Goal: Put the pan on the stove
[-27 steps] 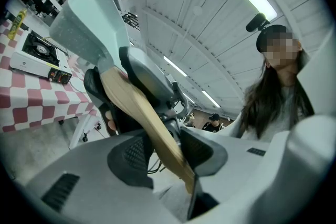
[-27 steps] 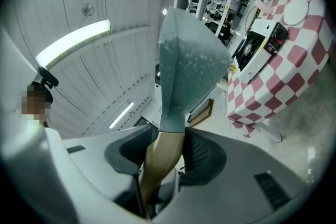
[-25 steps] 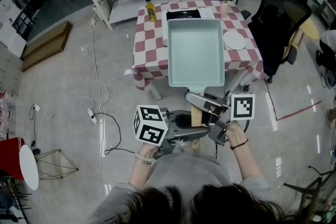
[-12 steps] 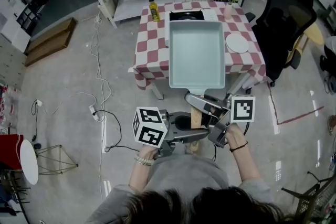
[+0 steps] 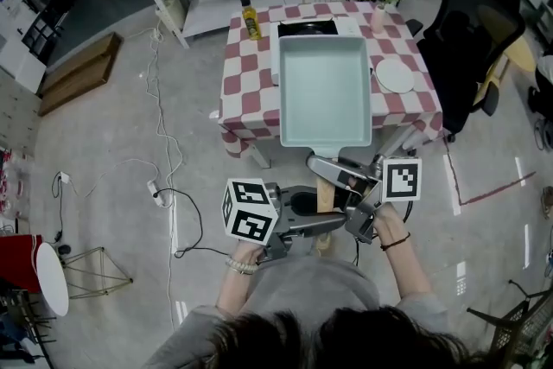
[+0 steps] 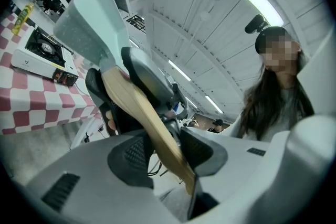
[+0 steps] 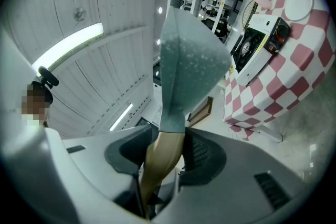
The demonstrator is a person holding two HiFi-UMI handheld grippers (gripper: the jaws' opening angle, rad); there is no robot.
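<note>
Mint-green with a pale wooden handle point(image 5: 325, 193), the pan point(image 5: 324, 91) hangs in mid-air short of the stove point(image 5: 308, 28), which sits on the red-checked surface point(image 5: 246, 73). Both grippers are clenched on that handle: the left gripper point(image 5: 313, 223) nearer its free end, the right gripper point(image 5: 339, 182) on the stove side of it, close to the pan's body. Each gripper view shows the wood pinched between the pads. From the head view the pan overlaps most of the stove, yet both gripper views show the stove well apart beyond it. A yellow bottle point(image 5: 251, 18) stands just left of the stove and a white plate point(image 5: 395, 75) lies to its right. Compared with a second ago little has changed: the double grip holds, the pan keeps the same place against the stove, and only the scene has drifted slightly in the frame.
</note>
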